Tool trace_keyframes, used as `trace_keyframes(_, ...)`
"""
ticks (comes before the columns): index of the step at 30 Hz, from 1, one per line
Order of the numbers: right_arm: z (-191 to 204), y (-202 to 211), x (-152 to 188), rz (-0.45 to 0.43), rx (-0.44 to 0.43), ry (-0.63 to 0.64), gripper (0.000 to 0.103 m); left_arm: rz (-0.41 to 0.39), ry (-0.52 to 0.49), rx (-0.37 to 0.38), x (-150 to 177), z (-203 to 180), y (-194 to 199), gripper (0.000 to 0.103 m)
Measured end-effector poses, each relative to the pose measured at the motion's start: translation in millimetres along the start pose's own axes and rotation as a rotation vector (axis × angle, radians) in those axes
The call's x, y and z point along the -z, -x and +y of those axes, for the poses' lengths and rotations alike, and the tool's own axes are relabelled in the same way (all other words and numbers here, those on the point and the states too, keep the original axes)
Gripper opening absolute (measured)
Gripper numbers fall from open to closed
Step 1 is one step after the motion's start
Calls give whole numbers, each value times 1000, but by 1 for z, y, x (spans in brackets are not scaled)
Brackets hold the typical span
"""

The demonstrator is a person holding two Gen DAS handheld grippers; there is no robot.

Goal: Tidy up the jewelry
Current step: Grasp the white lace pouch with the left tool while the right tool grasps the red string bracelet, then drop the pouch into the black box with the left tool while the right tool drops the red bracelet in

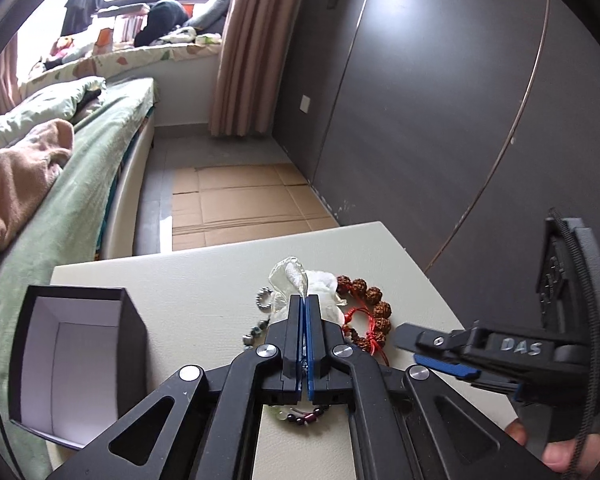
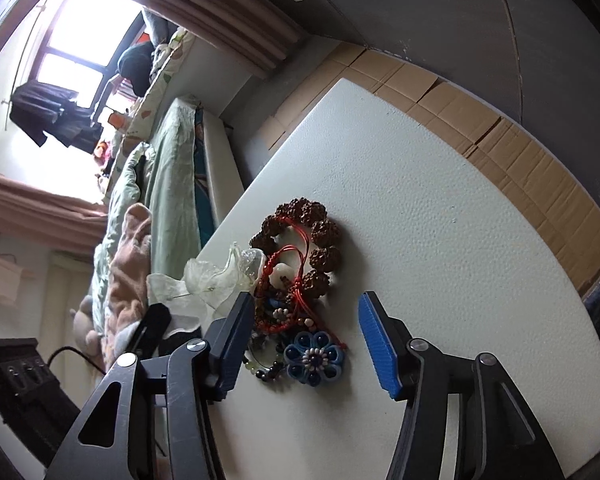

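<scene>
Left gripper: the 2 fingers are pressed together with no gap showing along the blue pads; a clear plastic bag rises from just beyond the tips, and whether any film is pinched between them cannot be told.
Right gripper: fingers apart, nothing clamped; the blue-padded right finger stands clear of every item on bare surface.
Tabletop: pale, pebbled, carrying all the jewelry.
Jewelry pile: lies between the right gripper's fingers, crowded against the left one and reaching past its tip.
Brown seed bracelet: a ring of knobbly beads just ahead of the right gripper's fingertips, flat on the tabletop, touching the red cord knotted across it.
Blue flower ornament: between the right gripper's fingers, nearer the left finger, lying flat with a beaded centre.
Small bead bracelets: green and dark beads, touching the inner face of the right gripper's left finger.
Open box: black outside, white inside, left of the left gripper's fingers, on the tabletop corner.
Dark-bead bracelet: under the left gripper, behind its fingertips.
Person's hand: fingertips only, lower right of the left wrist view, behind the right gripper.
</scene>
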State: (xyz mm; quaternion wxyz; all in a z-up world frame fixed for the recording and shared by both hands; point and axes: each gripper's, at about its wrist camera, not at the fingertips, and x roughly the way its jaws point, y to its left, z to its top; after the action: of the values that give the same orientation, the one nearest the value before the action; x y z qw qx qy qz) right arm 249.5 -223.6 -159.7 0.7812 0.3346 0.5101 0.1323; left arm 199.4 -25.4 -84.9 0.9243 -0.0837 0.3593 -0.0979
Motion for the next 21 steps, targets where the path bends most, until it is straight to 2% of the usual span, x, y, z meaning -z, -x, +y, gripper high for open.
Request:
trace_keyframes(4,7,-12,2,32,24,47,43,-28,23,-3,0,6,14,0)
trace_keyframes(7,8,-15,3,39,47,80,31,-50,42,-8,0,14,26,0)
trace_keyframes(9,8,-19,5,49,52,92,15,-67,46,-14,2,16,34,0)
trace_keyframes(11,7,-21,6,58,54,103,11,-82,52,-15,4,18,43,0)
trace_keyframes(12,6,-20,6,55,53,110,6,-88,56,-14,5,19,47,0)
trace_keyframes(15,8,-8,8,24,12,131,3,-109,69,-18,8,23,59,0)
trace_keyframes(21,33,18,8,-51,-68,211,2,-149,102,-47,8,35,75,0)
